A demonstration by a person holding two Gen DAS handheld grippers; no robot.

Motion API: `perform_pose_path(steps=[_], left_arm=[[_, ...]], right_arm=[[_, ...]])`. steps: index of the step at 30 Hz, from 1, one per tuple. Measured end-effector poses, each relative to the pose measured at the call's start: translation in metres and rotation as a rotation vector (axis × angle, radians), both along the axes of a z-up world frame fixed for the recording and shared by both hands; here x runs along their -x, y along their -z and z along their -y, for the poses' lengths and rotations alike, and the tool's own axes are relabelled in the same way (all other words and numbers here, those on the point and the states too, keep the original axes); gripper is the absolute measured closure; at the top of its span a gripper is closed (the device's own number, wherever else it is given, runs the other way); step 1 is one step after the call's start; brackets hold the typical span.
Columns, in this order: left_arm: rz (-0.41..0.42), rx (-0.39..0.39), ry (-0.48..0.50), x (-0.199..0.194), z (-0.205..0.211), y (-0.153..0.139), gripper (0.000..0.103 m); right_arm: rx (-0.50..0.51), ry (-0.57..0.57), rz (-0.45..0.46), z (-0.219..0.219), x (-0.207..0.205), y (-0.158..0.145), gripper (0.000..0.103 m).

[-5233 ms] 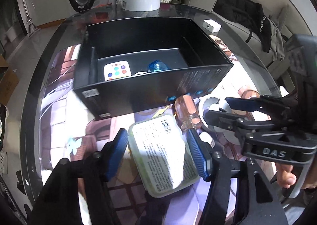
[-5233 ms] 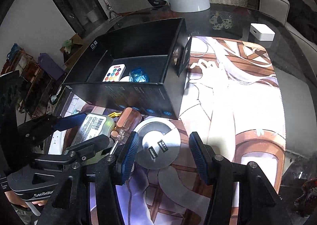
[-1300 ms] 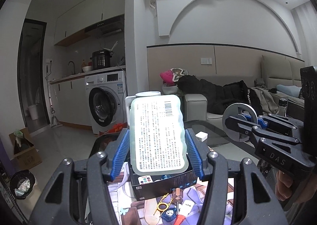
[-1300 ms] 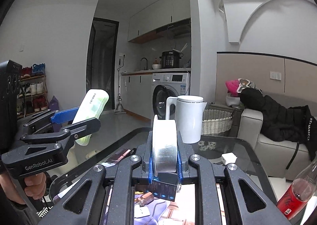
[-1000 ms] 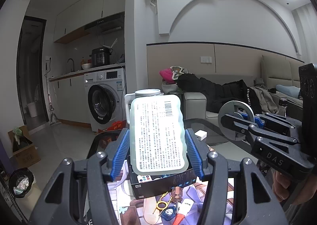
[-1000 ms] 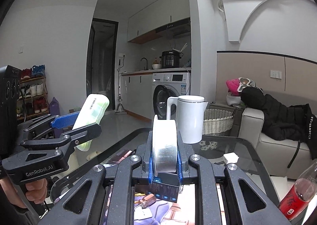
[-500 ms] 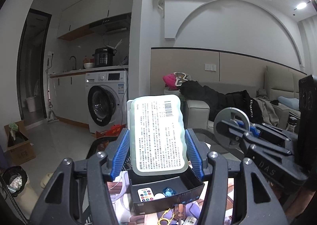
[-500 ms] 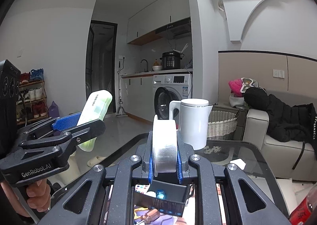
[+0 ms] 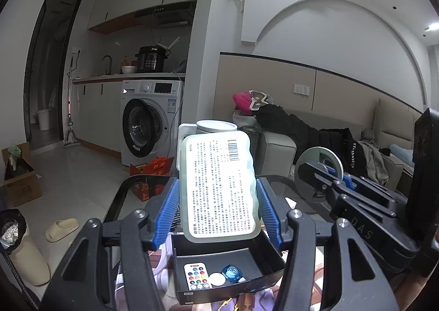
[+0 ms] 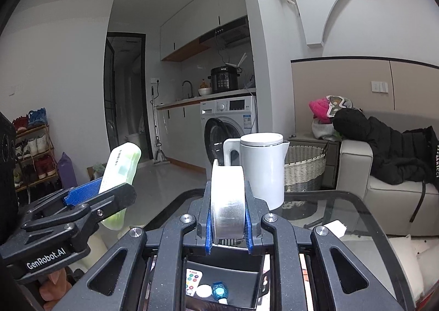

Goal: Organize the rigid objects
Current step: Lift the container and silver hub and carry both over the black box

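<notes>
My left gripper is shut on a pale green plastic case with a printed label, held upright in the air above the open black box. The case also shows in the right wrist view. My right gripper is shut on a round silver disc held on edge, also above the black box. The disc shows in the left wrist view. Inside the box lie a white remote, a white round cap and a blue gem-like object.
A white kettle stands on the glass table behind the box. A small white adapter lies at the table's right. A sofa with black coats, a wicker basket and a washing machine stand beyond.
Both grippers have moved forward over the black box with their objects still held; more of the box interior shows below them now.
</notes>
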State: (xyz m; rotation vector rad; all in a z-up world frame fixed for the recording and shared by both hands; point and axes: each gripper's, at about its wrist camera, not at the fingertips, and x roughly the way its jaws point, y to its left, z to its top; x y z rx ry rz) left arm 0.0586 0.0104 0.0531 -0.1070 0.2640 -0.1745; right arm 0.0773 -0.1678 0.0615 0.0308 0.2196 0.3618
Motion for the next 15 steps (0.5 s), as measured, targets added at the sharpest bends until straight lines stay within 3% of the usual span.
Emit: perform_pose_path(steps=[7,15], left_arm=[[-0.083,-0.006,-0.004,-0.022,0.0,0.015,0.047],[-0.229,-0.003,-0.026,-0.048,0.003,0.034,0.047]], right_arm=[[0.018,-0.002,-0.052,-0.005,-0.016,0.01,0.086],[0.044,0.01,-0.22,-0.01,-0.056,0.035,0.086]])
